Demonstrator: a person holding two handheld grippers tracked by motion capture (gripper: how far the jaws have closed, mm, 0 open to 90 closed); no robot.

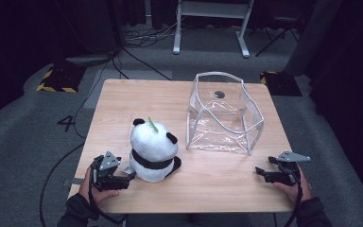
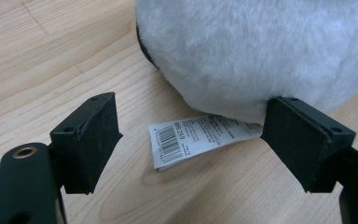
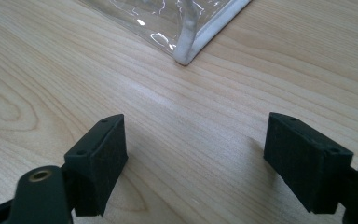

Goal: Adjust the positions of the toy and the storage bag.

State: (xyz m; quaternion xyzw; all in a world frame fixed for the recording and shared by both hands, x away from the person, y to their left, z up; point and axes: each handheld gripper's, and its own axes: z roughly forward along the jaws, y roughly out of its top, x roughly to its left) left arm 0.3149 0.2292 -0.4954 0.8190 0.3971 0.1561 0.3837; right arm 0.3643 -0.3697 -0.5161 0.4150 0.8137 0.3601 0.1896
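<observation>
The panda plush toy [image 1: 153,150] sits upright on the wooden counter [image 1: 123,99], at the near left part, and the clear plastic bag [image 1: 222,113] stands open well apart from it, at the far right. The left gripper [image 1: 123,178] is low on the counter just beside the base of the toy, and its jaws are wide apart with nothing between them. In the left gripper view the white fur [image 2: 261,51] is close in front, one jaw is touching or almost touching the lower edge of the body, and the paper label [image 2: 200,140] with a barcode lies flat on the wood between the jaws.

The right gripper [image 1: 264,174] rests at the near right edge, also with the jaws spread and empty; in the right gripper view one white-trimmed corner of the bag [image 3: 191,44] is ahead of it, not touched.

I judge that the step in hand is the approach to the toy, probably to put it into the bag. The next move calls for the left jaws to go forward around the soft body, not only the label, and then to close. The right gripper may need to hold the rim of the bag steady, because the thin plastic can fold easily.
</observation>
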